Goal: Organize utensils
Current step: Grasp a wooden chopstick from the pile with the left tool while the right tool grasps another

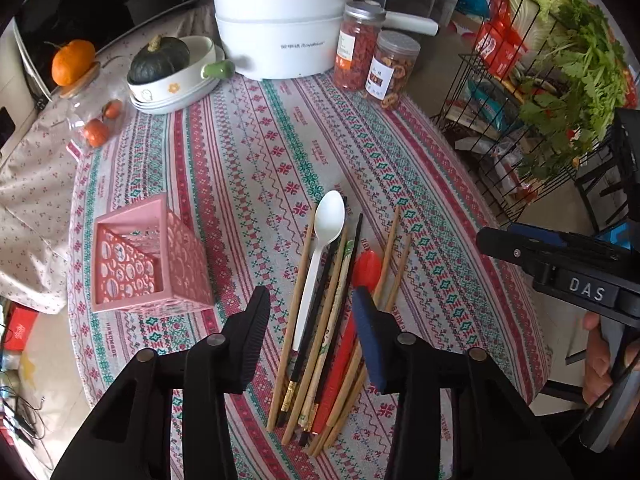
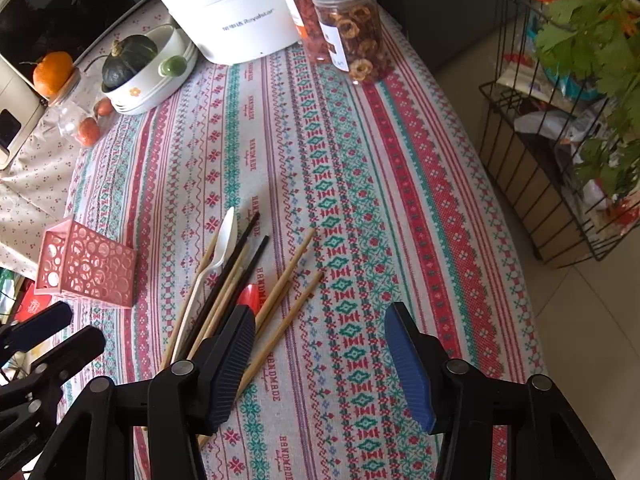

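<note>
A pile of utensils lies on the patterned tablecloth: a white plastic spoon (image 1: pixel 325 248), a red spoon (image 1: pixel 366 270), several bamboo chopsticks (image 1: pixel 390 256) and black chopsticks (image 1: pixel 320 304). The pile also shows in the right wrist view, with the white spoon (image 2: pixel 222 252) and bamboo chopsticks (image 2: pixel 286 276). A pink perforated utensil holder (image 1: pixel 148 258) stands to the left of the pile, seen too in the right wrist view (image 2: pixel 86 266). My left gripper (image 1: pixel 310 308) is open and empty, hovering above the pile's near half. My right gripper (image 2: pixel 320 332) is open and empty, just right of the pile.
A white electric pot (image 1: pixel 280 28), two snack jars (image 1: pixel 376 60), a bowl with a dark squash (image 1: pixel 168 68), a glass jar with oranges (image 1: pixel 86 96) stand at the table's far side. A black wire rack with greens (image 1: pixel 560 92) stands right of the table edge.
</note>
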Action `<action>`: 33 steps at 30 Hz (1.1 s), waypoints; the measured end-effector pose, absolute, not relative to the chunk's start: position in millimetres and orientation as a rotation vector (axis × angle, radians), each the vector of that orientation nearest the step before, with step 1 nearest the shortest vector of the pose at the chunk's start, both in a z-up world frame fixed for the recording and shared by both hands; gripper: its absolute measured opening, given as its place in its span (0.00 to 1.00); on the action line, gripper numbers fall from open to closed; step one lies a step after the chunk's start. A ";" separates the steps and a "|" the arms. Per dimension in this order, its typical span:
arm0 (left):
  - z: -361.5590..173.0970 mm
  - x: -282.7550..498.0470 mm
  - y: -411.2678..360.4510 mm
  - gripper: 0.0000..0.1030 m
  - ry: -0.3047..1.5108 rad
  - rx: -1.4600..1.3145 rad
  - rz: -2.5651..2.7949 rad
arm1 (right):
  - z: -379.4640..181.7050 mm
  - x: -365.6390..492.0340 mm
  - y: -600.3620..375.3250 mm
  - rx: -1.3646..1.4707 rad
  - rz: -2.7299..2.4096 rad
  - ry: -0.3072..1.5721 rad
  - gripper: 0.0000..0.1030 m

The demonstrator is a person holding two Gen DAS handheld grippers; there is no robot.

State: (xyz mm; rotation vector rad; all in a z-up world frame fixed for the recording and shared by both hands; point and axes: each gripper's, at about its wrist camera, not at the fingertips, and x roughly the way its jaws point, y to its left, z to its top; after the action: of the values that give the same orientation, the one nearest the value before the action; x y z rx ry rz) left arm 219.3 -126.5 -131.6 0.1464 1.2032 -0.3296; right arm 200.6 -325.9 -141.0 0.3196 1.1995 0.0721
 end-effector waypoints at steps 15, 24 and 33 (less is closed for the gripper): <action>-223.0 301.2 -149.5 0.12 1.362 0.138 -0.290 | -182.4 230.3 -337.1 0.363 0.026 1.301 0.53; -228.6 303.8 -148.3 0.07 1.359 0.158 -0.250 | -189.5 234.4 -333.4 0.350 0.017 1.319 0.53; -159.3 248.3 -110.1 0.05 1.178 0.160 -0.302 | -203.6 242.0 -313.9 0.349 0.049 1.349 0.42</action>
State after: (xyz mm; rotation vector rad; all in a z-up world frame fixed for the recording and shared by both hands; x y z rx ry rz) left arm 248.3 -110.1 -159.3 0.1597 1.1778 -0.3024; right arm 242.0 -313.9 -203.6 0.3492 1.3486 0.0486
